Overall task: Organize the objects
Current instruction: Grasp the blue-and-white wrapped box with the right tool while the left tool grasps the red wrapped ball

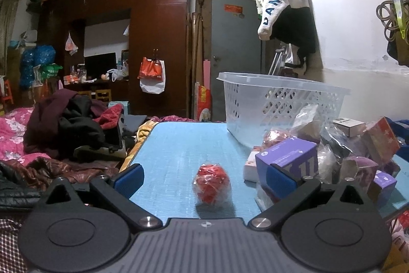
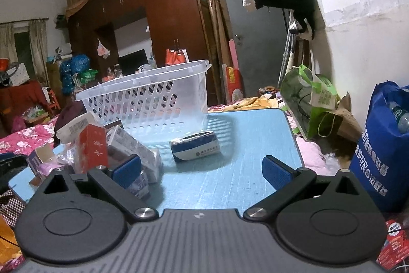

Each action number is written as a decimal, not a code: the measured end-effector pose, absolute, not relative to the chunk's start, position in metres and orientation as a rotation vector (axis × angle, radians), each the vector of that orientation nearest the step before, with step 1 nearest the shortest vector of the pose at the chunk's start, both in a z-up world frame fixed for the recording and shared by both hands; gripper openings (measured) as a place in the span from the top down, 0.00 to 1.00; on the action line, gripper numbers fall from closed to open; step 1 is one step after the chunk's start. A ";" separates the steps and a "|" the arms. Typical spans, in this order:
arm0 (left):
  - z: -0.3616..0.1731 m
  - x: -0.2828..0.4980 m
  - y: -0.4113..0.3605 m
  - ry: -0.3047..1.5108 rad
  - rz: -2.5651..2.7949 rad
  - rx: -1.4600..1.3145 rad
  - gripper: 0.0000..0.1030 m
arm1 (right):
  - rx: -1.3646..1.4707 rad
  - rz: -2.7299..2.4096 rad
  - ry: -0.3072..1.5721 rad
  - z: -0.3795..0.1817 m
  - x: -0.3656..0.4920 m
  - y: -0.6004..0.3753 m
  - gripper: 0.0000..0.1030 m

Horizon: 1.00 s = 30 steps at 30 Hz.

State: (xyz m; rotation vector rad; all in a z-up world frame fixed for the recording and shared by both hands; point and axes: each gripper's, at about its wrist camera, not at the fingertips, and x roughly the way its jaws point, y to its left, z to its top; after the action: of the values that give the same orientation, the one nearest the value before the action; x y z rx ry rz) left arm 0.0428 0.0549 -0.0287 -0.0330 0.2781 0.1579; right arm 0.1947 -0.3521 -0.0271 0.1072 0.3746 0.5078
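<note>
A red item in clear wrap (image 1: 211,183) lies on the blue table (image 1: 179,145), between the fingers of my left gripper (image 1: 204,179), which is open and empty. A clear plastic basket (image 1: 278,106) stands at the table's far right and looks empty. A pile of small boxes and packets, with a purple box (image 1: 288,157) in front, lies to its near side. In the right wrist view my right gripper (image 2: 203,170) is open and empty. A blue-and-white box (image 2: 195,149) lies ahead of it, before the basket (image 2: 153,99). A red box (image 2: 93,147) stands in the pile at left.
Heaped clothes (image 1: 64,129) on a bed lie left of the table. A blue bag (image 2: 381,150) and a green bag (image 2: 309,101) stand right of the table. A jacket (image 1: 286,12) hangs on the wall above.
</note>
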 end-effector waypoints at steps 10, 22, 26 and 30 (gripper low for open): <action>-0.035 0.054 0.076 0.306 0.163 -0.114 0.04 | 0.055 0.485 0.424 -0.026 0.232 -0.343 0.00; -0.048 0.098 0.077 0.414 0.118 -0.060 0.25 | -0.075 0.581 0.584 -0.038 0.310 -0.278 0.17; -0.051 0.107 0.075 0.445 0.109 -0.040 0.34 | -0.074 0.596 0.617 -0.041 0.316 -0.279 0.26; -0.051 0.109 0.072 0.435 0.116 -0.041 0.56 | -0.078 0.585 0.603 -0.040 0.311 -0.284 0.27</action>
State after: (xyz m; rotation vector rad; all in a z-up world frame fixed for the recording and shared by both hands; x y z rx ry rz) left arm 0.1089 0.0725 -0.0514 -0.0409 0.4352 0.1162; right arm 0.3112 -0.2841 -0.0399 -0.0780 0.6026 0.5850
